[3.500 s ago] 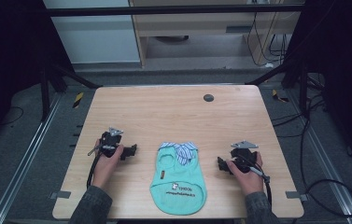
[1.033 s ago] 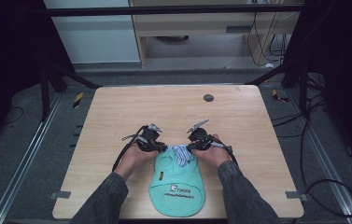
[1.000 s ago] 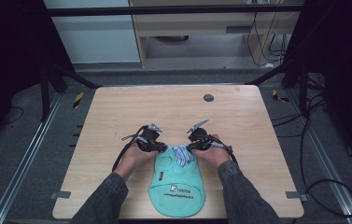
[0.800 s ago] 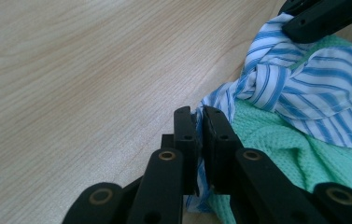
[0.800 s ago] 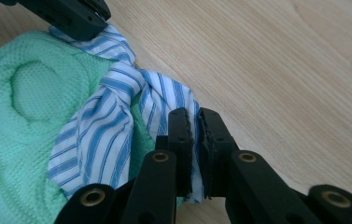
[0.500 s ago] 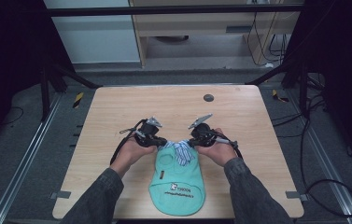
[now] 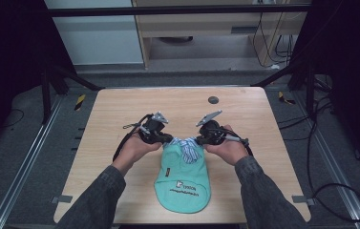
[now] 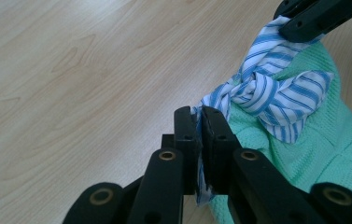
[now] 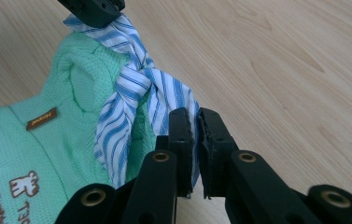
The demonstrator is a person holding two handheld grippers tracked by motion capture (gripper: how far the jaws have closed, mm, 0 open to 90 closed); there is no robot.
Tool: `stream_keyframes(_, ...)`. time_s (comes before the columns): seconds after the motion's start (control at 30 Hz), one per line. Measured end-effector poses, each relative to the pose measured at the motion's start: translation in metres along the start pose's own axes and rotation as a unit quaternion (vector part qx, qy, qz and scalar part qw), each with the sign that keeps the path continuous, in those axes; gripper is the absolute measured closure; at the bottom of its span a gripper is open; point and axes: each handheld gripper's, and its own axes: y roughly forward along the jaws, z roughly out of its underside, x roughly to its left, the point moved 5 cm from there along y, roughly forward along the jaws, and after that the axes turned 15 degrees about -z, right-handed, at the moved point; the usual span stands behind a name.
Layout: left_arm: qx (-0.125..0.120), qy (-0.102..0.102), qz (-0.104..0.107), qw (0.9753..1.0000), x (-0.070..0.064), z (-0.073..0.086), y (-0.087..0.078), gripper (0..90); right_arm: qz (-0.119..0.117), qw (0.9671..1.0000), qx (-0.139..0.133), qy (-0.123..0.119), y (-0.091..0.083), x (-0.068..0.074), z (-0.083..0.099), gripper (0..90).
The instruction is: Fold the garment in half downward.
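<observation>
Light falls from above onto the pale wooden table (image 7: 177,109), which is evenly and softly lit in the high view, while the floor to the left, right and far side sinks into deep darkness. Shadows under the person's grey sleeves are faint and diffuse. That view is somewhat soft and grainy, and the table's edges bow slightly toward the frame's borders. Both gripper views are brighter. The wood grain shows a mild sheen there without harsh glare. The mint-green knitted garment (image 9: 33,149) and its blue-and-white striped cloth collar (image 8: 267,93) are crisp, while the near black jaws at the bottom blur slightly.
</observation>
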Motion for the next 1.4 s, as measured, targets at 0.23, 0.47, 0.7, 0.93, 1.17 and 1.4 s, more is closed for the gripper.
stream_keyframes(0.23,-0.007,0.003,0.001,1.0000,0.003,-0.012,-0.005,85.7,0.007,0.9999,0.002,-0.010,-0.013,-0.002,-0.007,84.3)
stream_keyframes(0.47,-0.007,0.014,-0.003,0.9999,0.006,-0.022,-0.009,85.7,0.011,0.9998,0.000,-0.014,-0.022,-0.005,-0.014,84.2)
stream_keyframes(0.7,-0.010,0.021,-0.010,0.9997,0.008,-0.029,-0.012,85.8,0.014,0.9997,0.000,-0.020,-0.026,-0.007,-0.018,84.2)
stream_keyframes(0.93,-0.011,0.022,-0.012,0.9996,0.010,-0.032,-0.015,85.7,0.018,0.9996,0.001,-0.024,-0.031,-0.009,-0.024,84.1)
stream_keyframes(1.17,-0.013,0.026,-0.021,0.9994,0.014,-0.040,-0.020,85.7,0.022,0.9993,0.001,-0.030,-0.034,-0.009,-0.031,84.1)
stream_keyframes(1.4,-0.018,0.027,-0.025,0.9991,0.016,-0.045,-0.022,85.8,0.025,0.9991,-0.003,-0.034,-0.038,-0.012,-0.036,84.1)
